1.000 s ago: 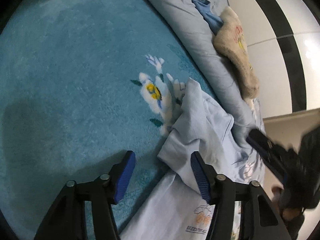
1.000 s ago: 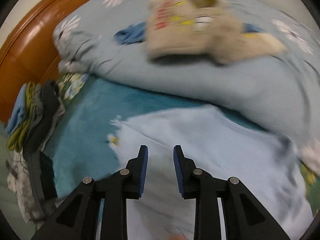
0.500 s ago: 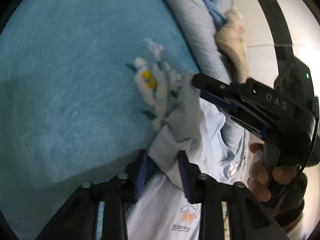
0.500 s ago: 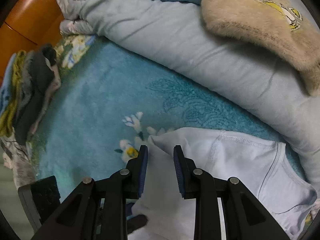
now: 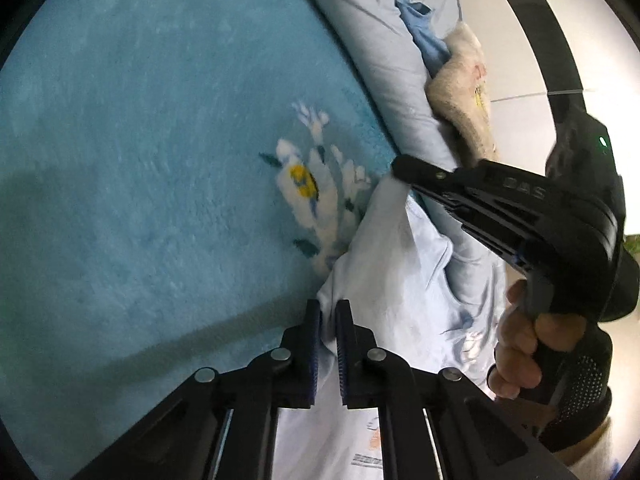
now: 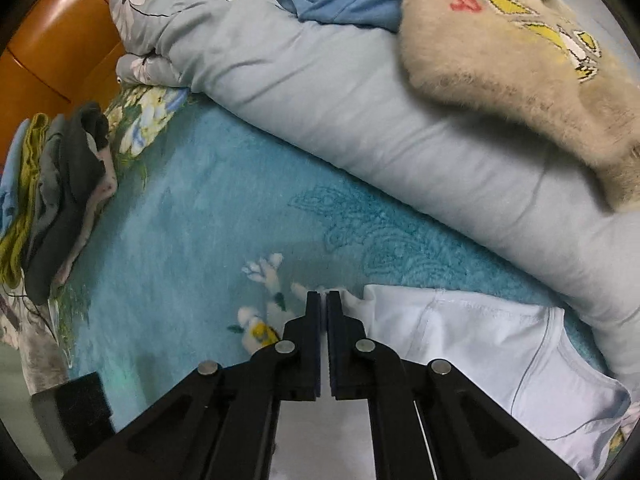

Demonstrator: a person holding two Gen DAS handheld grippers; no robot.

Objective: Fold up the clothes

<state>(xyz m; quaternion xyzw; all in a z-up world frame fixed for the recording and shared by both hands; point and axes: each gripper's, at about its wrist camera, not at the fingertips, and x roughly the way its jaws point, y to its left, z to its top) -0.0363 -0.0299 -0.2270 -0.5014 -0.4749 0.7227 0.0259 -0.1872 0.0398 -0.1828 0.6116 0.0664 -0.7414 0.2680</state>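
A teal plush blanket (image 6: 192,240) with a white flower motif covers the bed, and a rolled pale-blue quilt (image 6: 360,92) lies along its far side. On the quilt rests a beige fuzzy sweater (image 6: 520,52). The white T-shirt (image 6: 480,344) lies crumpled on the blanket, near right. The left gripper (image 5: 328,312) is clamped on the shirt's edge; the right gripper (image 6: 324,300) is pinched onto its corner.

Left gripper (image 5: 328,312) pinched closed, right gripper (image 6: 324,300) pinched closed, low, side by side
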